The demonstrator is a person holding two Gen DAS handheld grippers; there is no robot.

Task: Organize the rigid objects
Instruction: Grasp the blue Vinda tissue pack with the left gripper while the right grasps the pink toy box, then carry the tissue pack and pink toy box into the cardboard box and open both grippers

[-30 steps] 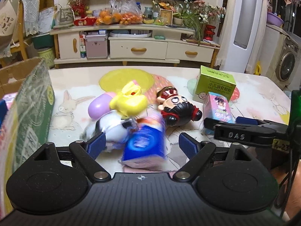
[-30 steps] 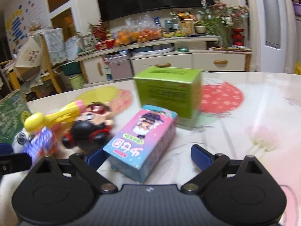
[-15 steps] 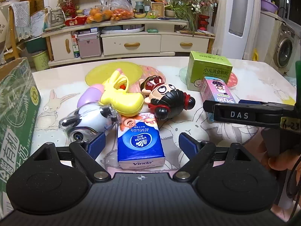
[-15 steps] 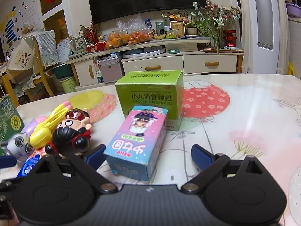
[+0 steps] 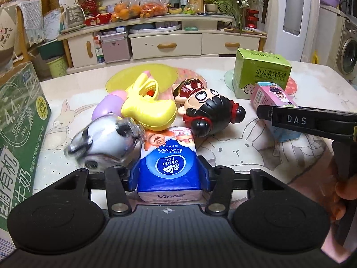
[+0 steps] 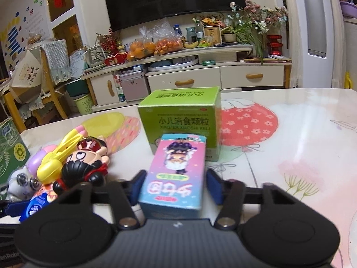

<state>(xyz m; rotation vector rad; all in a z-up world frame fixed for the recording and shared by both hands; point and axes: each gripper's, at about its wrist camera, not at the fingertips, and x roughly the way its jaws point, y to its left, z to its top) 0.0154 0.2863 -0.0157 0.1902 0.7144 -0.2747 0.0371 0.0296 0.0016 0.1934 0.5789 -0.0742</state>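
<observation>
Tabletop scene: left fingers just closed on tissue pack, right fingers on pink box.

Background: living-room furniture beyond the table.
TV cabinet at 12 o'clock, orange bags on top; washing machine at 2 o'clock; chair at 10 o'clock.

The white, black-trimmed plastic toy is smeared by blur; the green cardboard carton is cut off at the left edge.
</observation>
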